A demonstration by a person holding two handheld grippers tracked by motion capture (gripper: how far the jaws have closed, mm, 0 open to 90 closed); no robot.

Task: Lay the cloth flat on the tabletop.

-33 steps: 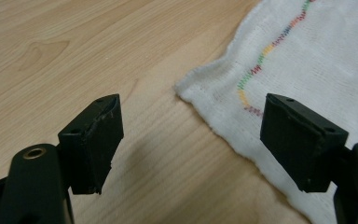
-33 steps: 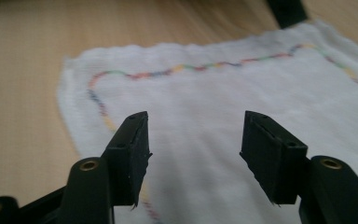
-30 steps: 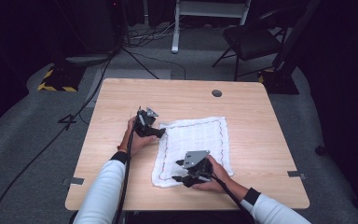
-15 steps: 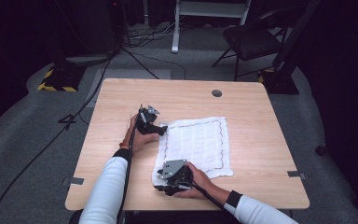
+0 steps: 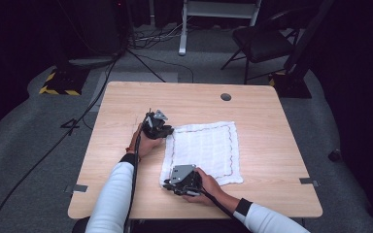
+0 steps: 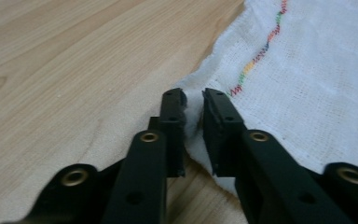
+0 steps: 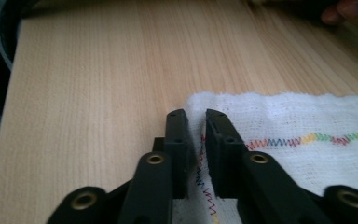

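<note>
Left black two-jaw gripper (image 5: 161,128) sat level, jaws just closed to a narrow slit, pinching a white cloth corner (image 6: 193,100). Right black two-jaw gripper (image 5: 171,183) likewise just closed, nipping the near corner. White-sleeved forearms entered from below, angled inward.

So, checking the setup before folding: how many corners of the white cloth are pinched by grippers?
2: left gripper pinches the white cloth at its far-left corner, right gripper at its near-left corner.

Your wooden table (image 5: 272,145) lies bare around the white cloth (image 5: 204,148): broad open strips left, right and far. The far grommet hole (image 5: 226,97) sits flush and blocks nothing. Between your hands, only flat cloth lies.
</note>
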